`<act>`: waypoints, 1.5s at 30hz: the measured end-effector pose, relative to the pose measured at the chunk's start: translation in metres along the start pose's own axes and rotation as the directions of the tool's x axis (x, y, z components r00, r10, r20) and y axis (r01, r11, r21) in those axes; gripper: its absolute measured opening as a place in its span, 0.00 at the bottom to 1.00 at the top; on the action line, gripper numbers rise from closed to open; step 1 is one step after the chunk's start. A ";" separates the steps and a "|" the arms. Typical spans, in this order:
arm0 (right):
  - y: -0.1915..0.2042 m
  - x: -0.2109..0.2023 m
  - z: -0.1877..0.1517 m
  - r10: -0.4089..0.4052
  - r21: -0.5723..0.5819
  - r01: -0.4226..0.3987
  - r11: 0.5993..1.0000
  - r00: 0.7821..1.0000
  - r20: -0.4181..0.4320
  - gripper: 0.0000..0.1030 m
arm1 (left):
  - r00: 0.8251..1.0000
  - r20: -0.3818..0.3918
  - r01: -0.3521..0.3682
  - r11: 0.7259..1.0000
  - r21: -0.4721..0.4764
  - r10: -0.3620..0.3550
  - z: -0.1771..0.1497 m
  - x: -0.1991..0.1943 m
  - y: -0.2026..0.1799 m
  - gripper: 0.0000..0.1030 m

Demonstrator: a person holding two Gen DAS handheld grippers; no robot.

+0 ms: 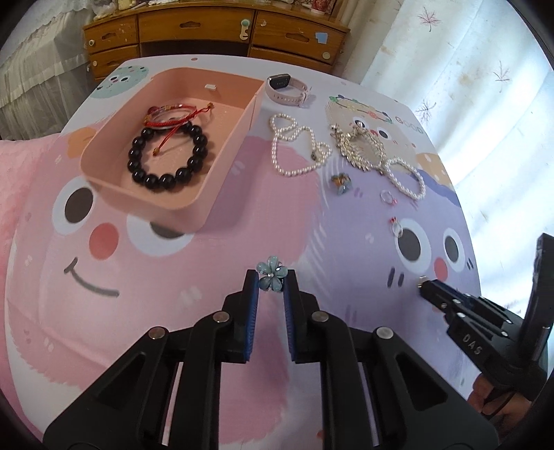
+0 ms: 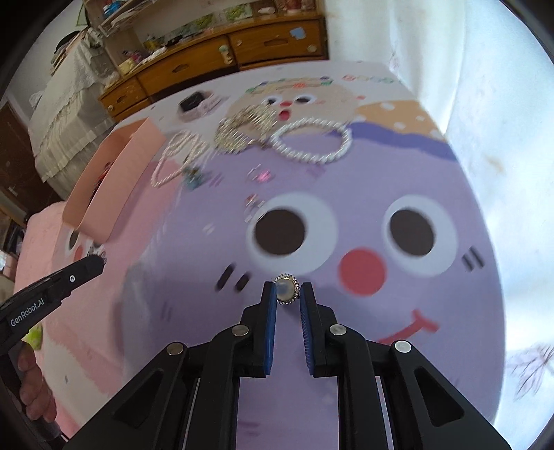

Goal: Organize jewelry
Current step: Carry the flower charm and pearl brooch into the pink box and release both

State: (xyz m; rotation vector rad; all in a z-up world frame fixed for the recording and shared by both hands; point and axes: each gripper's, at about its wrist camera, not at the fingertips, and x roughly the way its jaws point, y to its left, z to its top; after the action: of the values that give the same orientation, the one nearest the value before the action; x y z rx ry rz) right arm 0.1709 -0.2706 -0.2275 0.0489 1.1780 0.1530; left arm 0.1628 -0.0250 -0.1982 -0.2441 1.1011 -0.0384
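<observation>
- Cartoon faces in pink and lilac cover the smooth printed table mat, with a scuffed wooden drawer unit behind it.
- One pink plastic tray, rectangular with rounded corners, sits at the mat's left side. It holds one bracelet of glossy round black beads and a red cord bracelet tangled with a thin bangle (the exact number of pieces in that tangle is hard to tell).
- Loose on the mat, to the right of the tray: one long pearl strand, one shorter pearl loop, one sparkly rhinestone piece, one pink-strapped watch, one small multicoloured brooch and two small rings.
- One blue flower-shaped piece with glossy petals and a small clear centre is pinched between the blue ribbed pads of the left gripper, above the pink face.
- One oval ring, a pale milky stone rimmed by tiny stones, is clamped at the tips of the right gripper, over the lilac face.
</observation>
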 end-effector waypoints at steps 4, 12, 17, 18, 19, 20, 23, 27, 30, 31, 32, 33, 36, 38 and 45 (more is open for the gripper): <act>0.031 -0.002 -0.009 0.041 -0.060 -0.041 0.997 0.999 -0.014 0.13 | 1.000 -0.025 -0.012 1.000 0.003 0.012 -0.015 -0.014 0.016 0.11; 0.107 -0.009 -0.005 0.122 -0.160 -0.119 0.980 0.993 0.009 0.13 | 0.999 -0.005 -0.042 0.999 -0.019 0.042 -0.015 -0.043 0.066 0.11; 0.160 -0.019 0.003 0.146 -0.223 -0.128 0.966 0.987 0.064 0.13 | 0.996 0.055 -0.066 0.997 0.046 0.064 0.005 -0.062 0.092 0.11; 0.172 -0.023 0.003 0.148 -0.238 -0.123 0.963 0.985 0.086 0.13 | 0.996 0.067 -0.065 0.996 0.062 0.061 0.012 -0.065 0.098 0.11; 0.181 -0.025 0.005 0.149 -0.248 -0.120 0.961 0.983 0.102 0.13 | 0.996 0.071 -0.057 0.996 0.071 0.052 0.018 -0.067 0.102 0.11; 0.190 -0.026 0.008 0.150 -0.256 -0.116 0.960 0.982 0.117 0.13 | 0.996 0.074 -0.047 0.996 0.082 0.041 0.025 -0.069 0.106 0.11; 0.216 -0.029 0.015 0.145 -0.263 -0.096 0.960 0.974 0.174 0.13 | 0.996 0.087 -0.031 0.992 0.123 0.021 0.043 -0.074 0.114 0.11; 0.245 -0.032 0.028 0.110 -0.241 -0.049 0.969 0.963 0.247 0.13 | 0.995 0.092 0.008 0.981 0.193 -0.026 0.067 -0.076 0.120 0.12; 0.258 -0.034 0.041 0.099 -0.192 -0.044 0.980 0.953 0.286 0.13 | 0.995 0.088 0.028 0.967 0.252 -0.052 0.084 -0.074 0.121 0.12; 0.260 -0.038 0.043 0.097 -0.178 -0.044 0.983 0.949 0.300 0.13 | 0.995 0.085 0.032 0.963 0.268 -0.057 0.089 -0.072 0.121 0.12; 0.262 -0.038 0.046 0.094 -0.167 -0.042 0.985 0.945 0.313 0.13 | 0.995 0.083 0.038 0.957 0.289 -0.064 0.096 -0.072 0.122 0.12; 0.267 -0.038 0.050 0.088 -0.155 -0.039 0.987 0.940 0.329 0.13 | 0.994 0.079 0.043 0.953 0.301 -0.070 0.100 -0.071 0.122 0.12; 0.274 -0.037 0.055 0.072 -0.129 -0.027 0.991 0.930 0.361 0.13 | 0.993 0.077 0.060 0.938 0.341 -0.091 0.115 -0.070 0.121 0.12; 0.277 -0.035 0.057 0.070 -0.115 -0.029 0.993 0.926 0.371 0.13 | 0.992 0.083 0.062 0.930 0.362 -0.099 0.121 -0.071 0.119 0.12; 0.281 -0.029 0.057 0.049 -0.072 -0.023 0.997 0.925 0.376 0.19 | 0.991 0.062 0.087 0.921 0.379 -0.119 0.134 -0.064 0.116 0.12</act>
State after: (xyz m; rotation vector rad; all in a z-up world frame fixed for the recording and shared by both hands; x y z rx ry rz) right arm 0.1861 0.0050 -0.1465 0.0398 0.7857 0.2051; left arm 0.2419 0.1212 -0.1101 0.0422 0.9747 -0.3287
